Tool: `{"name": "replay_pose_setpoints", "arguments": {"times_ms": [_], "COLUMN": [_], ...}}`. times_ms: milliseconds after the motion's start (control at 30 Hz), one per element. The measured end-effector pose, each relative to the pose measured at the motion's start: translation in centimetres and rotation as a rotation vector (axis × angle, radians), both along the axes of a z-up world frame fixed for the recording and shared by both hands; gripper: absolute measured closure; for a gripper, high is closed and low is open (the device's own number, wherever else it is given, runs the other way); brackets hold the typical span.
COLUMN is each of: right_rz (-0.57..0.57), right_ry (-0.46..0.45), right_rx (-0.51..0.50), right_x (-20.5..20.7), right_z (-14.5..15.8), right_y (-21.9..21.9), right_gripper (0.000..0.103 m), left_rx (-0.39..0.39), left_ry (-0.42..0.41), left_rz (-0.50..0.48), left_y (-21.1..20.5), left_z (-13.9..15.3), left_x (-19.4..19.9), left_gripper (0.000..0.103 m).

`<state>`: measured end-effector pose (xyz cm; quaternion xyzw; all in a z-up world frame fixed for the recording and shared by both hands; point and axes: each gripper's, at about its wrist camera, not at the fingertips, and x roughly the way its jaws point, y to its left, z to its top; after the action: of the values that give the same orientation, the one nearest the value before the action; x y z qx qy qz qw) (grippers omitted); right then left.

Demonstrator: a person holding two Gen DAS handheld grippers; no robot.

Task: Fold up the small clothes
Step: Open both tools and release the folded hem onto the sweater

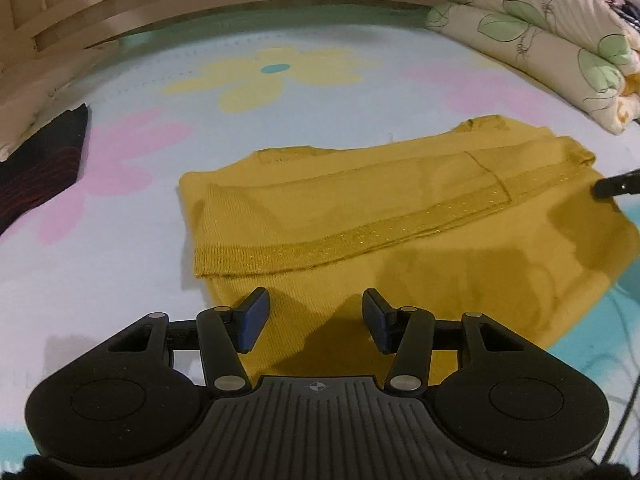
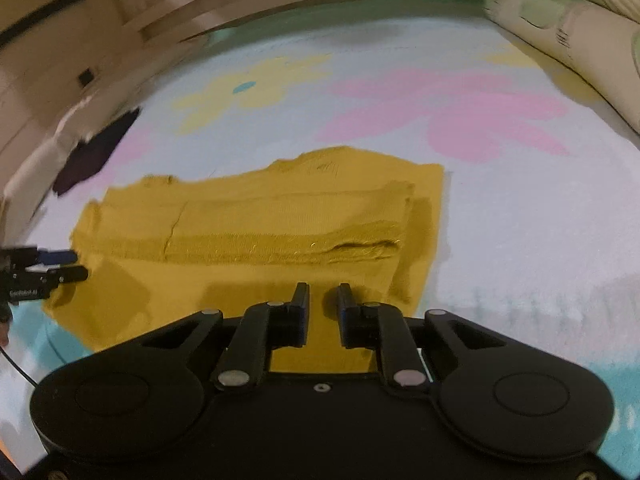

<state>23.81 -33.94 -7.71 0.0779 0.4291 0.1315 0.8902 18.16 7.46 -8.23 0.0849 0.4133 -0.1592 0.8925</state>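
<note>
left wrist view: both tools (image 1: 315,322) (image 2: 323,312) gape empty over mustard sweater (image 1: 400,216) (dark garment (image 1: 40,164), folded quilt (image 1: 540,40) aside).

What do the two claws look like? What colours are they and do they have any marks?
The left claw is black plastic with two blue pads, silver round pins at the joints, a ribbed body and a small crosshair mark. The right claw is black too, with the same silver pins and round humps on each side. A thin black cable runs beside the left one.
</note>
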Motion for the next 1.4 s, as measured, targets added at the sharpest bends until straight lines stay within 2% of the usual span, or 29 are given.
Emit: {"name": "replay_pose_setpoints", "arguments": {"times_ms": [200, 300, 700, 867, 1033, 1100, 1233, 1300, 1333, 1400], "right_rz": [0.018, -0.008, -0.247, -0.31, -0.353, -0.369, -0.323, -0.262, -0.225, -0.145], "right_ry": [0.013, -0.007, -0.034, -0.025, -0.036, -0.041, -0.069, -0.076, -0.072, -0.069], "right_rx": [-0.039, -0.012, 0.083, 0.101, 0.102, 0.102, 0.094, 0.081, 0.08, 0.068], "right_x": [1.4, 2.0, 7.7, 8.0, 7.1, 7.0, 6.6, 6.5, 6.6, 6.7], "right_z": [-1.2, -1.1, -1.2, -1.6, -1.0, -0.6, 0.6, 1.1, 1.1, 1.1], "right_y": [2.0, 1.8, 1.5, 0.2, -0.8, -1.1, 0.0, 1.4, 2.3, 4.3], "right_gripper": [0.08, 0.08, 0.079, 0.078, 0.073, 0.073, 0.068, 0.048, 0.044, 0.043], "left_rx": [-0.03, -0.033, -0.154, -0.164, -0.185, -0.173, -0.15, -0.139, -0.133, -0.119], "left_ry": [-0.016, -0.017, -0.001, -0.011, 0.028, 0.041, 0.034, 0.036, 0.042, 0.061], "left_rz": [0.061, 0.096, 0.304, 0.351, 0.44, 0.433, 0.329, 0.269, 0.248, 0.207], "left_y": [-0.5, -0.7, 1.2, 2.6, 4.1, 3.8, 1.5, 0.0, -0.6, -1.8], "left_z": [-0.1, -0.1, -0.4, -0.2, 0.1, 0.7, 1.7, 1.8, 1.6, 1.0], "left_x": [2.8, 4.6, 10.7, 11.1, 11.1, 10.9, 9.8, 9.1, 9.0, 8.7], "left_gripper": [0.053, 0.053, 0.053, 0.053, 0.054, 0.054, 0.053, 0.053, 0.053, 0.053]}}
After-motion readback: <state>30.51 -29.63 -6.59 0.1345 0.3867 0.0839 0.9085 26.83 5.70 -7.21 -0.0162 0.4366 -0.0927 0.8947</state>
